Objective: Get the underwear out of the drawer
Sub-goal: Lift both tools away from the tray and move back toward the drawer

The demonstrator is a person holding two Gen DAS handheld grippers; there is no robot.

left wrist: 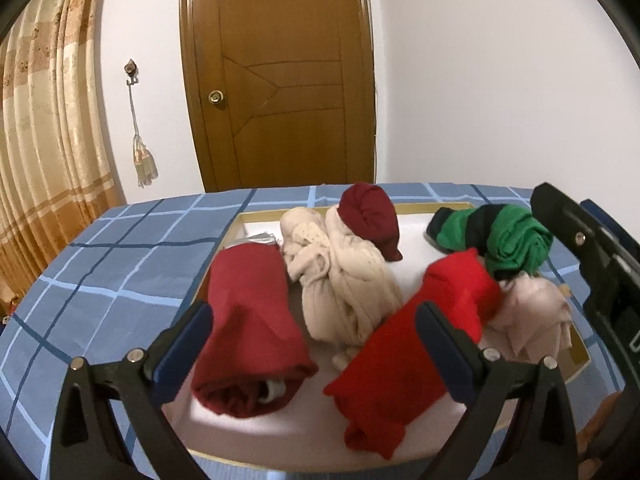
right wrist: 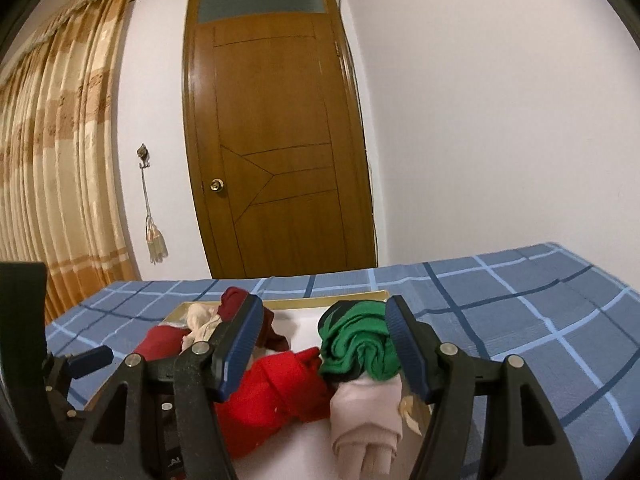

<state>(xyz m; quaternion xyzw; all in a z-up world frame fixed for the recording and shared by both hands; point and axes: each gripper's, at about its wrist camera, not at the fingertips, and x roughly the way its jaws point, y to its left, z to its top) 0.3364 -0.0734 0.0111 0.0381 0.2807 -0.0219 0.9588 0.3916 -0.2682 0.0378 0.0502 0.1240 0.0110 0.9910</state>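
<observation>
A shallow white-lined drawer [left wrist: 452,205] with a gold rim lies on the bed and holds rolled underwear. In it are a dark red roll [left wrist: 248,320], a cream bundle [left wrist: 340,280], a maroon roll [left wrist: 370,216], a green-and-black roll [left wrist: 504,240], a bright red roll [left wrist: 420,336] and a pale pink roll [left wrist: 532,316]. My left gripper [left wrist: 316,344] hangs open over the near end, its fingers astride the dark red roll and part of the bright red one. My right gripper [right wrist: 322,344] is open, with the green roll [right wrist: 360,344] and the pink roll [right wrist: 366,412] between its fingers, unpressed.
The drawer rests on a blue checked bedsheet [left wrist: 112,280] that spreads wide to the left and right [right wrist: 540,320]. Behind the bed stand a brown door [left wrist: 280,80], a white wall and a tan curtain [left wrist: 44,120]. The right tool's black frame [left wrist: 592,248] shows at the drawer's right side.
</observation>
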